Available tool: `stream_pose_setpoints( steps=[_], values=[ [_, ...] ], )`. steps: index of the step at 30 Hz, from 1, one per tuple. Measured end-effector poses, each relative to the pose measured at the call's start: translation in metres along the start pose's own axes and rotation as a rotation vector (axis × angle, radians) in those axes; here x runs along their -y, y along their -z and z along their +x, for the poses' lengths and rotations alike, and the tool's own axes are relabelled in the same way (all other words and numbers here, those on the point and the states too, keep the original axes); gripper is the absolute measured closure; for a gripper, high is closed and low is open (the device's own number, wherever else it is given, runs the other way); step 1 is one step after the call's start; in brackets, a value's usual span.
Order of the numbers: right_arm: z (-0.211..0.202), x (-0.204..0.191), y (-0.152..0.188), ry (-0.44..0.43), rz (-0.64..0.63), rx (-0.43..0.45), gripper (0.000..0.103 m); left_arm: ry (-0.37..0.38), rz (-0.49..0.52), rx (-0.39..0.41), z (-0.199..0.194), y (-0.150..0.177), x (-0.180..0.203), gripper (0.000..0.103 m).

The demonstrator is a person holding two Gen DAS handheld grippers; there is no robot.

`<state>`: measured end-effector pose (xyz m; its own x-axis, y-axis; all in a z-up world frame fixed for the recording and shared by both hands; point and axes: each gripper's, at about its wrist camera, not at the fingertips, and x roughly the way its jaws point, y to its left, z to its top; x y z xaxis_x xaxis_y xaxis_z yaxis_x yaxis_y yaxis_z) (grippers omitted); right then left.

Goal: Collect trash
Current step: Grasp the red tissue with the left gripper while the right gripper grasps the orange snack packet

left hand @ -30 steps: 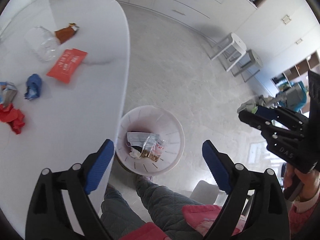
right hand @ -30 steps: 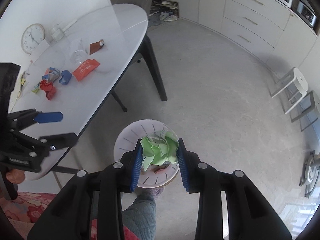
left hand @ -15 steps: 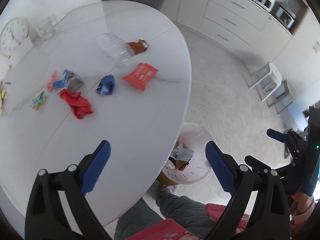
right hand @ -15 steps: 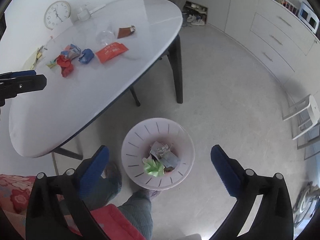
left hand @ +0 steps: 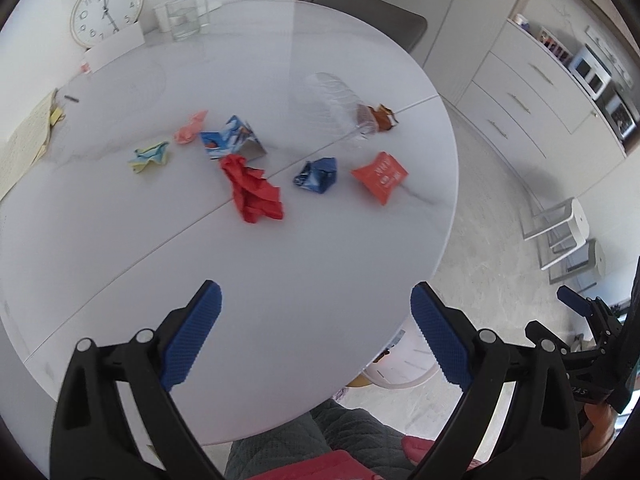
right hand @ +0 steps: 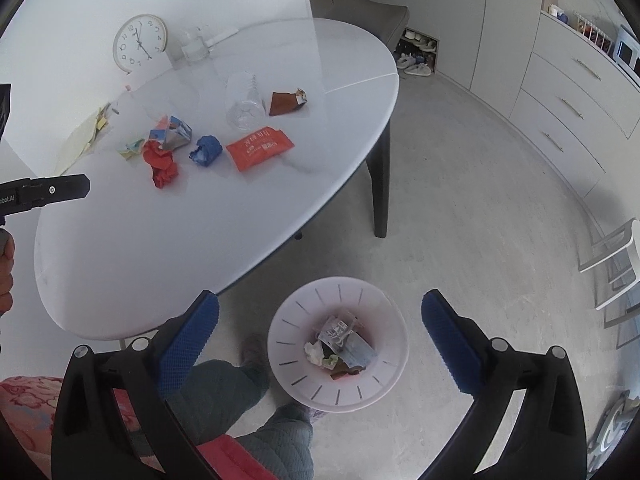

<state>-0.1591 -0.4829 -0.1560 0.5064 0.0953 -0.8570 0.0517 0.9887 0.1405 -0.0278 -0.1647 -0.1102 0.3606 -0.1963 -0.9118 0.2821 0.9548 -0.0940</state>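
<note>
Here the left gripper (left hand: 316, 306) hangs above the near part of the white table (left hand: 120, 240) with its blue-padded jaws spread wide and nothing between them. The right gripper (right hand: 320, 312) is just as wide open and empty, held over the floor above the white trash bin (right hand: 280, 320), which stands on the floor just off the table's near edge beside the person's legs (right hand: 240, 392). Inside the bin lie a few crumpled scraps and a clear wrapper. The remaining trash sits in a loose cluster toward the far side of the table: a crumpled red paper (left hand: 254, 192), a blue wad (left hand: 316, 174) just beside it, an orange-red packet (left hand: 380, 176) nearer the table's right edge, a blue-and-white folded carton (left hand: 234, 142), a pink scrap (left hand: 191, 127) and a yellow-and-blue scrap (left hand: 150, 155). Further back a clear plastic cup (left hand: 338, 100) lies on its side, touching a brown wrapper (left hand: 382, 117). A round clock (left hand: 106, 8) leans against the wall behind.
</note>
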Motion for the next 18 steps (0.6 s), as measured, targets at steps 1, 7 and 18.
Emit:
stream_pose_setpoints(
  steps=[1,7,18],
  values=[
    [0.001,-0.003,-0.004,-0.001,-0.002,0.003,0.002,-0.003,-0.009,-0.003,0.001,-0.002,-0.006,0.012],
    [0.009,-0.017,-0.023,0.018,0.002,0.013,0.002,-0.005,-0.052,-0.024,0.023,-0.021,-0.030,0.012],
    [0.035,-0.045,-0.071,0.002,0.038,0.035,0.002,-0.069,-0.160,-0.094,0.101,-0.074,-0.067,0.012]
  ],
)
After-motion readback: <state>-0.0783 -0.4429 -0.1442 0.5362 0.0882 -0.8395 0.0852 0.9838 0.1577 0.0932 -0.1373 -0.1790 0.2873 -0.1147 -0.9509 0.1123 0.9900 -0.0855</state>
